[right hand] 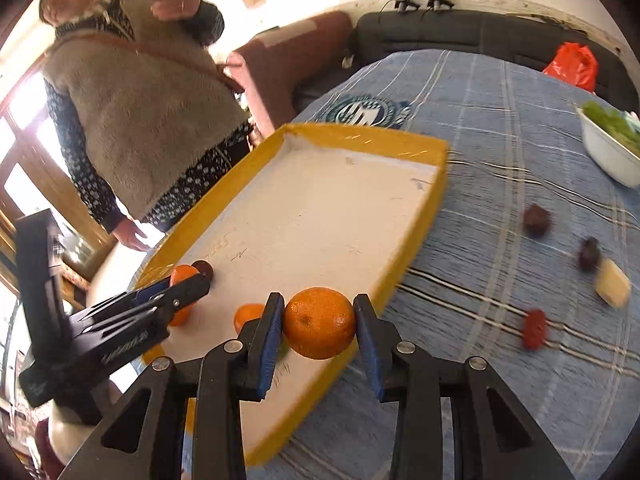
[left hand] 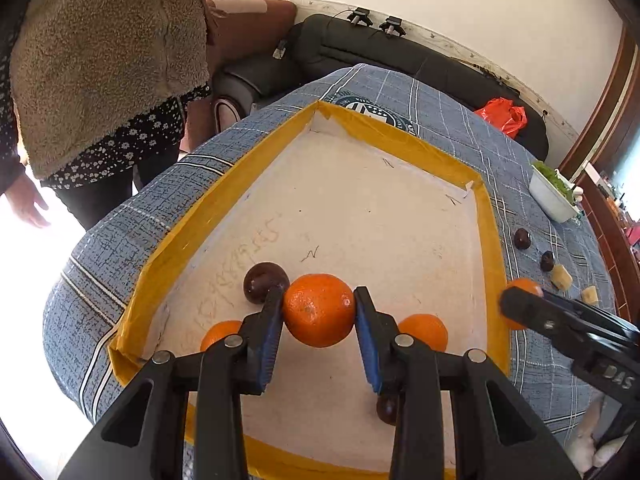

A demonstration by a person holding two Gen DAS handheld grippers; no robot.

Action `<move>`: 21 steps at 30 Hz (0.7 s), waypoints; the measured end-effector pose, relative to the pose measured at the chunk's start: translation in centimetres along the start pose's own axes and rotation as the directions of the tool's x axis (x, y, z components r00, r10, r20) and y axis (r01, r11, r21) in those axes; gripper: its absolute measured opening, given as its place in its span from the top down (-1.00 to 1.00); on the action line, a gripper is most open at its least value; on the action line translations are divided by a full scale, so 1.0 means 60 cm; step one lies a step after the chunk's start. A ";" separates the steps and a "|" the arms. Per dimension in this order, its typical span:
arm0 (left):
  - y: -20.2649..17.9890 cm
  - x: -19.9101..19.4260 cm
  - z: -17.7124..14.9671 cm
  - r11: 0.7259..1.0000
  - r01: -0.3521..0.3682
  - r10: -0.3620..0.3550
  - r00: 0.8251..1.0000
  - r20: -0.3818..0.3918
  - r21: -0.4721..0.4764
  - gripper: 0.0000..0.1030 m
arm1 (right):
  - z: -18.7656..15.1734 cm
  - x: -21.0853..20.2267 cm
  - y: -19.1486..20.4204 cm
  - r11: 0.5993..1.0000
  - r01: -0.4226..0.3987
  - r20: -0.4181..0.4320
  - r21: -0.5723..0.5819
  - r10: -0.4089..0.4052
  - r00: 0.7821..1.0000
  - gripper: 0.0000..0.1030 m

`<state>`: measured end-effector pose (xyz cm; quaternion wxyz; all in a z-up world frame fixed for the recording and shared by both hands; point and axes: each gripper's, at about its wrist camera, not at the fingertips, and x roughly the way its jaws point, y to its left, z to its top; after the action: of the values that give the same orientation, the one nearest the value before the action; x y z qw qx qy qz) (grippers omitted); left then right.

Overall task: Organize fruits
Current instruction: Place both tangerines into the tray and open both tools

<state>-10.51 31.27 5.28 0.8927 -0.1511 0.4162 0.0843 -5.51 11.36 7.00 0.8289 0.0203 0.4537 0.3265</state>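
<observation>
My left gripper (left hand: 319, 310) is shut on an orange (left hand: 319, 312) and holds it over the near end of the yellow-rimmed white tray (left hand: 490, 232). In the tray lie two more oranges (left hand: 426, 330), (left hand: 220, 334) and two dark plums (left hand: 264, 282), (left hand: 387, 408). My right gripper (right hand: 319, 324) is shut on another orange (right hand: 319, 323), above the tray's right rim (right hand: 436, 196). It shows in the left wrist view (left hand: 520, 304) at the right, beside the tray. The left gripper (right hand: 176, 288) shows at the left of the right wrist view.
On the blue checked tablecloth (right hand: 500, 120), right of the tray, lie two dark plums (right hand: 536, 220), (right hand: 589, 254), a red fruit (right hand: 535, 329) and pale pieces (right hand: 613, 289). A white bowl of greens (right hand: 610, 148) stands far right. A person (right hand: 136, 112) stands at the left.
</observation>
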 end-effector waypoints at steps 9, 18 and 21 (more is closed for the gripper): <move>0.027 0.004 0.006 0.996 0.082 -0.082 0.997 -0.003 -0.041 0.13 | 0.041 0.093 0.029 0.999 0.049 -0.084 -0.024 -0.051 0.995 0.21; 0.043 -0.055 0.006 0.989 0.128 -0.122 0.989 0.077 -0.075 -0.43 | 0.048 0.054 0.033 0.999 0.038 -0.038 0.004 -0.037 0.999 0.10; 0.035 -0.075 0.002 0.986 0.143 -0.135 0.986 0.097 -0.088 -0.62 | 0.044 0.008 0.024 0.998 0.056 0.009 0.010 -0.056 0.998 0.11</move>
<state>-13.88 33.20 8.41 0.9061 -0.2177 0.3594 0.0482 -4.08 13.45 8.68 0.8398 0.0130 0.4518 0.3008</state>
